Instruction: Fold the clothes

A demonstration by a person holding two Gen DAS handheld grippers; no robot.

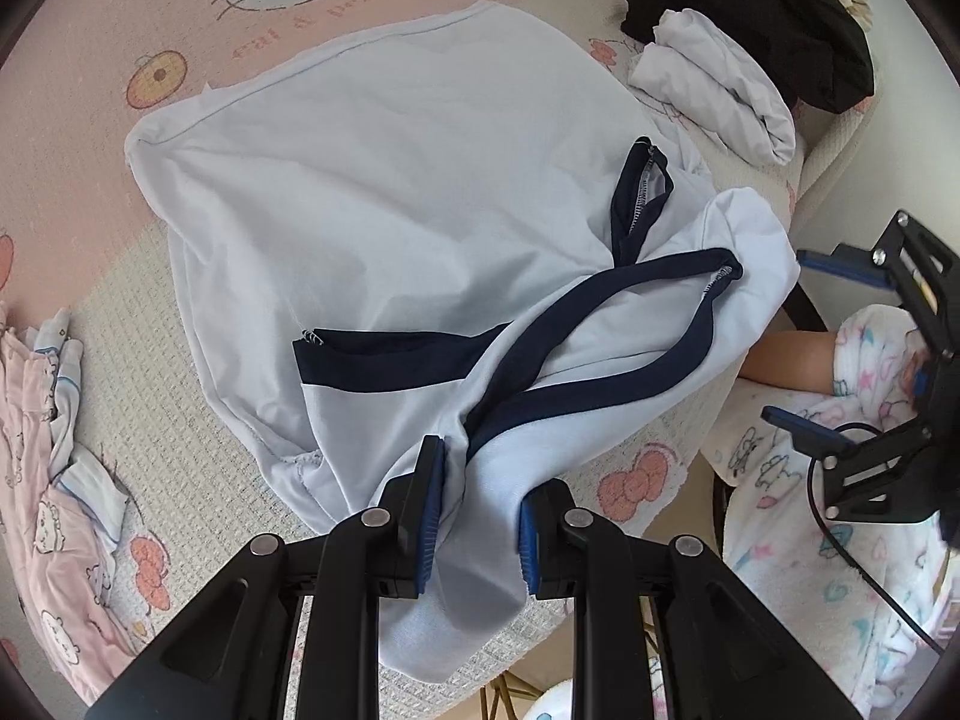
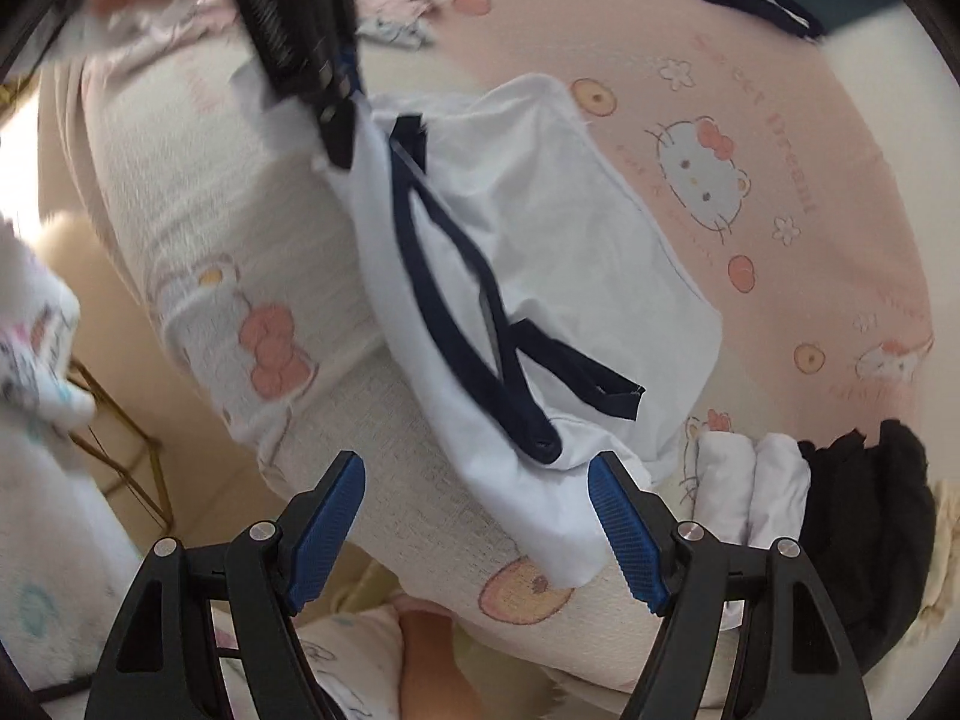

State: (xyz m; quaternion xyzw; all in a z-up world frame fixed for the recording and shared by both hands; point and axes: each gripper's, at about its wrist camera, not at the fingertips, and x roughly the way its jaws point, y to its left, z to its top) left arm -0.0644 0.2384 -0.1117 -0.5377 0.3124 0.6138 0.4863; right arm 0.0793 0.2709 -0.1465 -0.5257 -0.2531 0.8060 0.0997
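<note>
Cartoon-cat blanket [image 1: 90, 30] covers bed. Left gripper [image 1: 477, 510] clamps pale blue shirt [image 1: 372, 180] (navy trim); right gripper [image 2: 477, 516] gapes. Folded white cloth [image 1: 720, 84], black garment [image 1: 780, 18] nearby.

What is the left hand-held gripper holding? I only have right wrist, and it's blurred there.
Observer: The left hand-held gripper is shut on a bunch of the pale blue shirt, beside its navy neckline trim.
Operator: Is my right one touching cloth?
Observer: No. Left wrist shows the right hand-held gripper open, beyond the edge of the blanket, apart from the shirt.
Operator: Anything left of the shirt?
Observer: A pink printed garment, heaped on the blanket.
</note>
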